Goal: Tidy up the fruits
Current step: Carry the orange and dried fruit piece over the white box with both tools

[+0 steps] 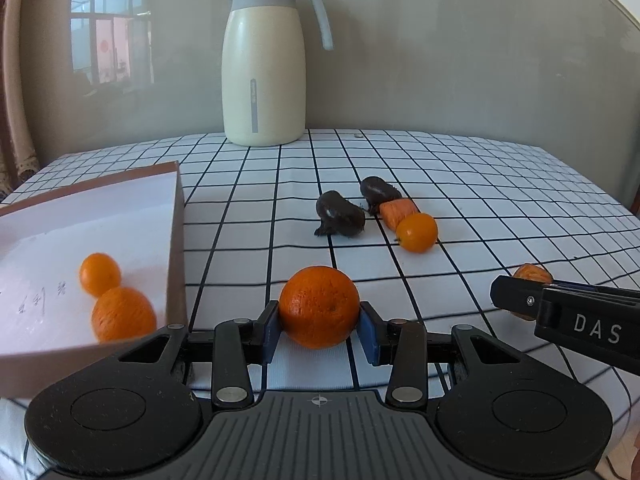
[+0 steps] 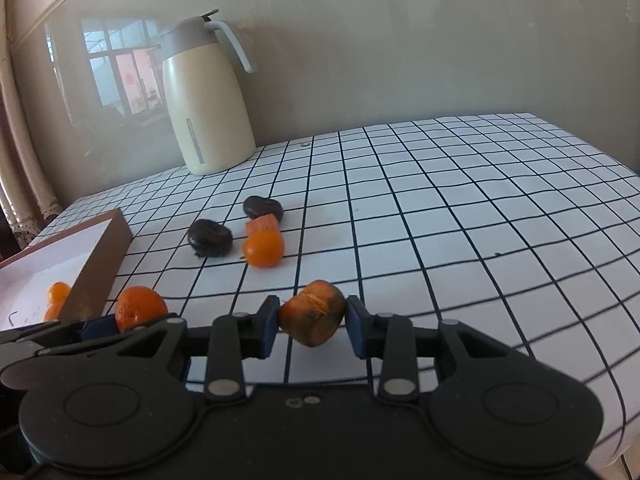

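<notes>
Left gripper (image 1: pixel 319 320) clamps a mandarin (image 1: pixel 319 306); the open box (image 1: pixel 176 216) with 2 fruits lies at its 9 o'clock, nearer this hand. Right gripper (image 2: pixel 312 320) pinches a brownish-orange chunk (image 2: pixel 312 312), the box at its 9 o'clock, beyond the left hand

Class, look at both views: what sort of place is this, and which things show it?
Probably a home dining or kitchen table: a grid-patterned tablecloth, a cream thermos jug against the wall, and loose fruit beside a shallow box.
</notes>
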The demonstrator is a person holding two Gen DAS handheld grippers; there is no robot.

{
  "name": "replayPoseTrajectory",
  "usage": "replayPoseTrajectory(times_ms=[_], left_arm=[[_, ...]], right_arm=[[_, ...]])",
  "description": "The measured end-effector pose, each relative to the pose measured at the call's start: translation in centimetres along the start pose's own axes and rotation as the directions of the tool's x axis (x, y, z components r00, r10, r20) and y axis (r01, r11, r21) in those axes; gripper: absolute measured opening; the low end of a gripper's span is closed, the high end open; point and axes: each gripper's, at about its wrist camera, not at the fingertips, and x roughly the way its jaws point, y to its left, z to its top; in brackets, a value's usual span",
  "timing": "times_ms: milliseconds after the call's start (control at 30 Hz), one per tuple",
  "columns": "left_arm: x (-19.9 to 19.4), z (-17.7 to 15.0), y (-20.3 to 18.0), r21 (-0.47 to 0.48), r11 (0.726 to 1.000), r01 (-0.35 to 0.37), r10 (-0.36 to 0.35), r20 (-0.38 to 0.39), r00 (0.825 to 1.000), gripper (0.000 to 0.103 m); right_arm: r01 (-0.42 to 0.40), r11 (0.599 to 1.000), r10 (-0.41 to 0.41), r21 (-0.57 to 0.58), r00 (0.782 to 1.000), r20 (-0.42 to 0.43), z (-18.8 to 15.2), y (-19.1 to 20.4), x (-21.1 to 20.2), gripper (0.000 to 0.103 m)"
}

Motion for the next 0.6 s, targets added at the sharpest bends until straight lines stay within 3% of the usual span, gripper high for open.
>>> replayPoseTrajectory(times_ms=[600], left_arm=[[-7.2,-1.2,3.0,-0.009,1.0,-0.009,0.01,0.067,0.998,0.041]], right_arm=[[-0.08,0.994,0.082,-0.071,0.996,0.028,-0.7,4.0,-4.8,0.027]])
